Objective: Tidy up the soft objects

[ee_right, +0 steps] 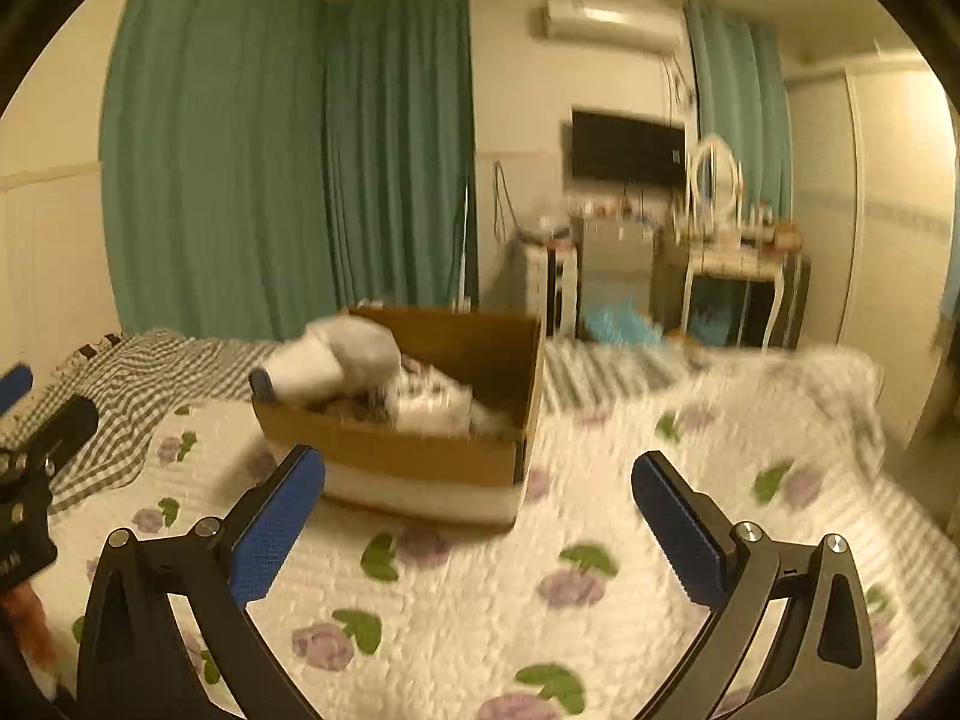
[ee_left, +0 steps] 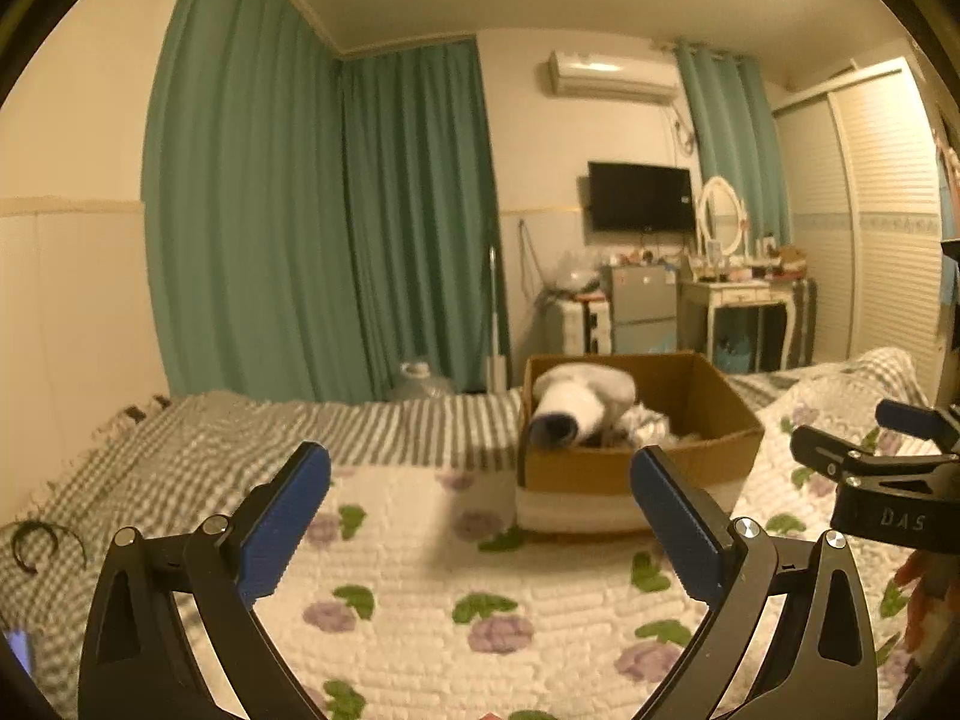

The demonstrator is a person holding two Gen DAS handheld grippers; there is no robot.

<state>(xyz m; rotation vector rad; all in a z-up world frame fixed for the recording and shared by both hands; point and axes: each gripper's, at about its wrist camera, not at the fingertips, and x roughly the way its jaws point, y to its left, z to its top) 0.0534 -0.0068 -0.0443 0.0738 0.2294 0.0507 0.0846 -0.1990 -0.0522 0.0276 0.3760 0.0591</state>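
Hovering side by side over the near part of the bed (ee_left: 420,570), the left gripper (ee_left: 480,504) and right gripper (ee_right: 479,507) both have their fingers spread wide and hold nothing, probably because no loose soft thing lies within reach. A cardboard box (ee_left: 708,438) sits farther along the bed, placed where both hands can get to it. It holds a grey-and-white rolled bundle (ee_left: 579,399) leaning over its left rim and crumpled pale cloth (ee_right: 432,402) beside it.
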